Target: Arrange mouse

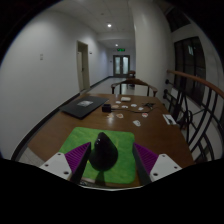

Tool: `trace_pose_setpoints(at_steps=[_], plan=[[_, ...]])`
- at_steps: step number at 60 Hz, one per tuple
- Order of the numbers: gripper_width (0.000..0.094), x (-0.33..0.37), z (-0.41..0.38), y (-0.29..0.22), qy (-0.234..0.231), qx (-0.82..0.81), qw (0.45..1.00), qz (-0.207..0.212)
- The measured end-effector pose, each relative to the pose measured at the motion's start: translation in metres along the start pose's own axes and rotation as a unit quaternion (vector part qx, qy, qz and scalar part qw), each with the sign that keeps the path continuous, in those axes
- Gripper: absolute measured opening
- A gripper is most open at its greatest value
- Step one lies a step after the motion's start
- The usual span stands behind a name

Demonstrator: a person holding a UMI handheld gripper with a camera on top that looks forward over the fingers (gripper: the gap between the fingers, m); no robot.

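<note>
Gripper view along a long wooden tabletop [60, 125] in a corridor-like room. The gripper [104, 172] is shown low over the near end, its two fingers spread wide apart, each with a purple pad [152, 156] on its inner face. A dark mouse [103, 150] is seen between the fingers, resting on a green mat [82, 143]; a clear gap is visible at either side of it, so nothing is held. Whether the mouse has just been set down or is about to be picked up cannot be told from this view.

Progress is judged as follows. If the mat is the intended place, the arranging is largely done, and only the withdrawal of the gripper is left. If the mouse is meant to go elsewhere, the grasp itself is not yet made.

Farther along the tabletop, well beyond the fingers, a dark flat object [82, 106], possibly a laptop, and several small white items [138, 121] are scattered; these are too small to identify. Doors [121, 65] are seen at the far end of the room.
</note>
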State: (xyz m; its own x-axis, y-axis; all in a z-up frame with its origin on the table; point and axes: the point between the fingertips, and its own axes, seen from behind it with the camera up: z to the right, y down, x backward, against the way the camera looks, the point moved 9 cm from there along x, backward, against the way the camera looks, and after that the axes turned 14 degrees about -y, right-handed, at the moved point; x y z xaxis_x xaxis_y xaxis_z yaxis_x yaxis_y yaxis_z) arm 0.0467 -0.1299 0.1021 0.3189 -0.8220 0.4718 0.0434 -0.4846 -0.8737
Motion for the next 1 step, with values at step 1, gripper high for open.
trace_pose_setpoints(at_steps=[1], plan=[[0.0841, 0.0078, 0.0023, 0.0005, -0.003, 0.0, 1.0, 0.0]])
